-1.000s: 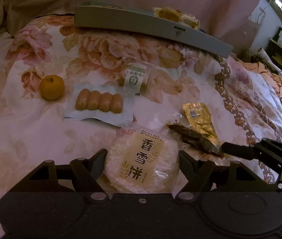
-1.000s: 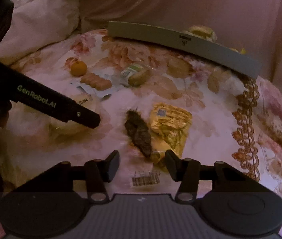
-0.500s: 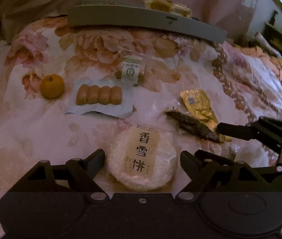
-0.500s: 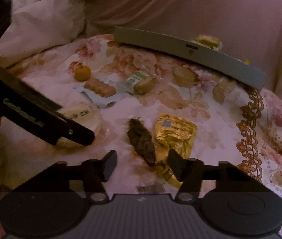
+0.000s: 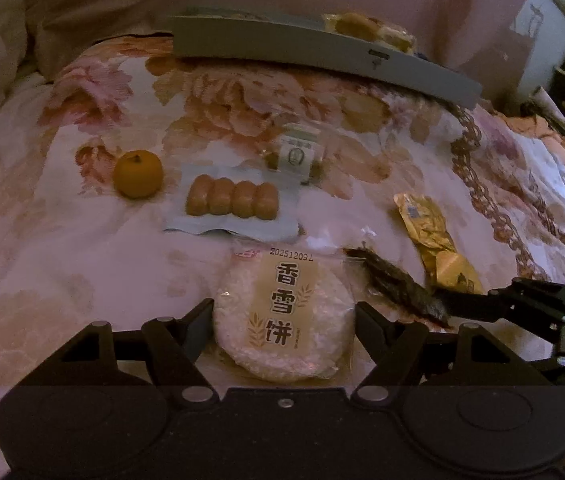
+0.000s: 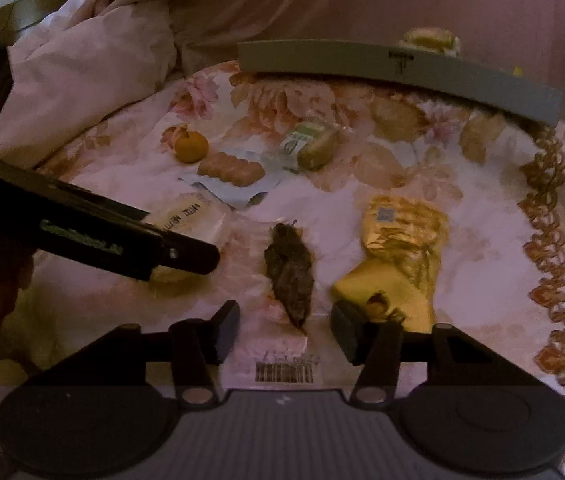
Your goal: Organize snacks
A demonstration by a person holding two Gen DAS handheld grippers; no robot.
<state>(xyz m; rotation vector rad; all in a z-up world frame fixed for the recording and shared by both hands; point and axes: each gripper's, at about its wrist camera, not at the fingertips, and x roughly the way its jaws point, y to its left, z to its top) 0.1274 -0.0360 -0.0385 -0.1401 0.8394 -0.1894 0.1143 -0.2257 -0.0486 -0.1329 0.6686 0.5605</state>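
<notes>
Left gripper [image 5: 284, 320] jaws spread wide, now straddling round rice cracker [image 5: 284, 312] on bed, closer than before. Right gripper [image 6: 285, 330] jaws released, advanced over dark dried snack [image 6: 289, 274]; gold packet [image 6: 398, 256] just beside, unmoved.

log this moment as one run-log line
left gripper: open, straddling rice cracker | right gripper: open, around dried snack | tray: one snack inside

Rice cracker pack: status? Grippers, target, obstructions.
Left gripper open, straddling rice cracker pack, not clamped. Right gripper open over dark jerky pack. Gold pouch by right finger; nothing blocking.
</notes>
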